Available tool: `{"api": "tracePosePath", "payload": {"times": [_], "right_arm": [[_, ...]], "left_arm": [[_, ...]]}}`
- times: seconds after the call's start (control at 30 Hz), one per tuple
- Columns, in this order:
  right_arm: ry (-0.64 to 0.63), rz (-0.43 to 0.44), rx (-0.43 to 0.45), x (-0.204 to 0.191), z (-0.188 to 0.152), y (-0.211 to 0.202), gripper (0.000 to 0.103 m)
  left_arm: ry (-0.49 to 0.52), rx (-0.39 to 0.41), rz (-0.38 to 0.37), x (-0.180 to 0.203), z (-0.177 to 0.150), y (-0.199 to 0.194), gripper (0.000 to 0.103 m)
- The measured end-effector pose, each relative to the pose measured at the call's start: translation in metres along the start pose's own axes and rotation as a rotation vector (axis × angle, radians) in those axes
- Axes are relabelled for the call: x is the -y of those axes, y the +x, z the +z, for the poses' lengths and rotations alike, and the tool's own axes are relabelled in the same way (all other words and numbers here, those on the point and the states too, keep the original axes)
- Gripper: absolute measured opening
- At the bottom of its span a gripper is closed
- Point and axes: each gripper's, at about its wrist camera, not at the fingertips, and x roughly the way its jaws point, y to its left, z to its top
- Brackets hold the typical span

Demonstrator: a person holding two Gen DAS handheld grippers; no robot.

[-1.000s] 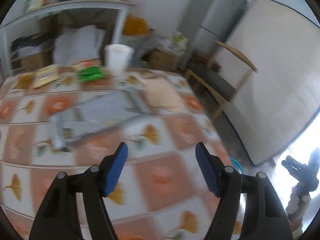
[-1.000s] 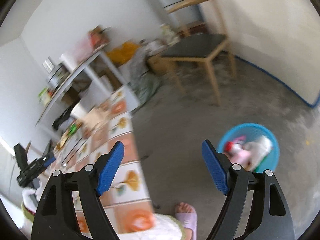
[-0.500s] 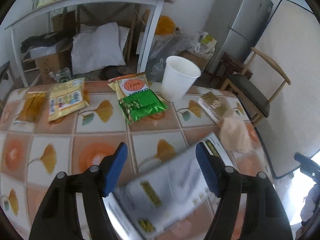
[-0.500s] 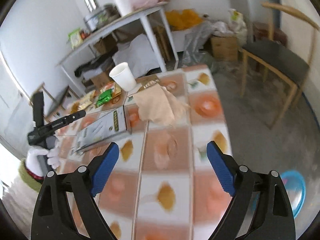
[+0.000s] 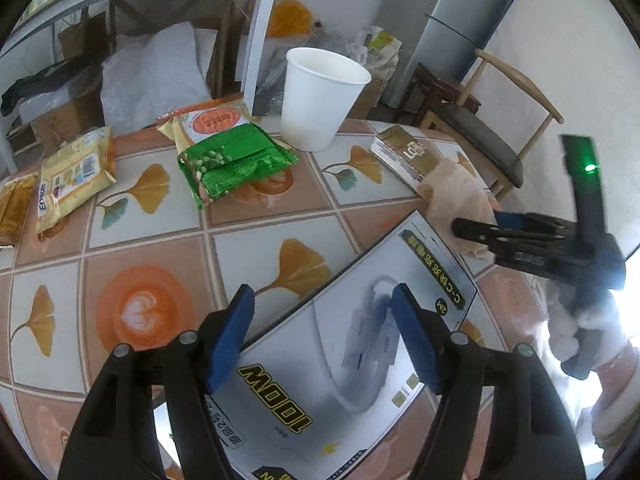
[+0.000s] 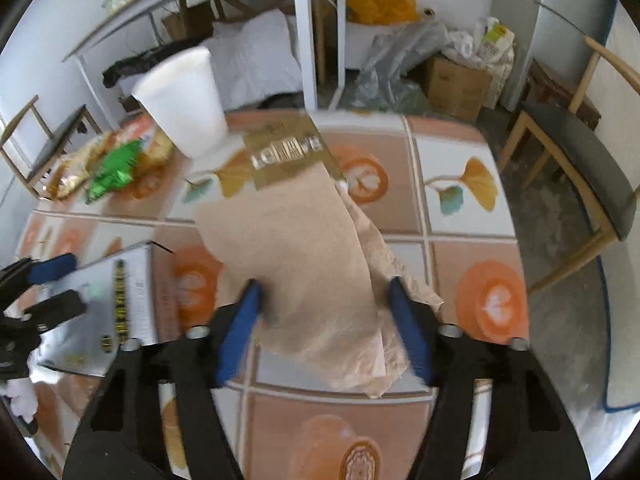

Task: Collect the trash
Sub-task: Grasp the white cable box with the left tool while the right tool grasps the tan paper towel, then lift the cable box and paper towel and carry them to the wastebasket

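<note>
Both my grippers have swung in from the floor side to hang over the tiled bench (image 5: pixel 152 220). The left gripper (image 5: pixel 322 334), jaws spread, hovers above the grey box (image 5: pixel 360 344). The right gripper (image 6: pixel 324 320) straddles the tan napkin (image 6: pixel 304 248) near the bench's edge, its jaws closing, pads not yet pressing. A white cup (image 5: pixel 320 98) stands well beyond.

Left tool (image 5: pixel 322 334) jaws apart; right tool (image 6: pixel 324 316) jaws closing.

Both wrist views angled steeply down, close over tiled table (image 5: pixel 152 240), sharing white cup (image 5: pixel 320 96), cable box (image 6: pixel 120 292)
</note>
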Motion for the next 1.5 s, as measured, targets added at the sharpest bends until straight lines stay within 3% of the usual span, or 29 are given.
{"api": "tracePosePath", "payload": {"times": [0.07, 0.1, 0.17, 0.4, 0.73, 0.97, 1.3, 1.4, 1.5], "right_arm": [[0.001, -0.001, 0.019, 0.002, -0.005, -0.006, 0.016], [0.01, 0.001, 0.017, 0.003, -0.008, -0.01, 0.01], [0.012, -0.006, 0.026, 0.002, -0.012, -0.016, 0.006], [0.029, 0.013, 0.053, 0.004, -0.045, -0.049, 0.005], [0.011, 0.182, -0.014, -0.041, -0.096, -0.075, 0.005], [0.038, 0.297, -0.025, -0.065, -0.142, -0.095, 0.004], [0.154, 0.459, -0.066, -0.068, -0.214, -0.128, 0.004], [0.154, 0.455, -0.067, -0.071, -0.226, -0.137, 0.004], [0.155, 0.352, -0.023, -0.066, -0.23, -0.15, 0.004]], "left_arm": [[-0.002, -0.002, 0.004, 0.0, 0.0, 0.0, 0.069], [-0.002, -0.003, 0.007, 0.001, -0.001, -0.001, 0.069], [0.0, -0.004, 0.008, 0.004, -0.003, -0.002, 0.069], [0.02, 0.006, 0.023, 0.019, -0.026, -0.013, 0.069], [0.034, -0.043, 0.014, 0.064, -0.084, -0.042, 0.069], [0.008, -0.084, -0.056, 0.092, -0.131, -0.066, 0.069], [-0.112, -0.097, -0.176, 0.101, -0.204, -0.11, 0.069], [-0.135, -0.093, -0.186, 0.103, -0.221, -0.121, 0.069], [-0.174, -0.082, -0.157, 0.099, -0.223, -0.127, 0.073]]}}
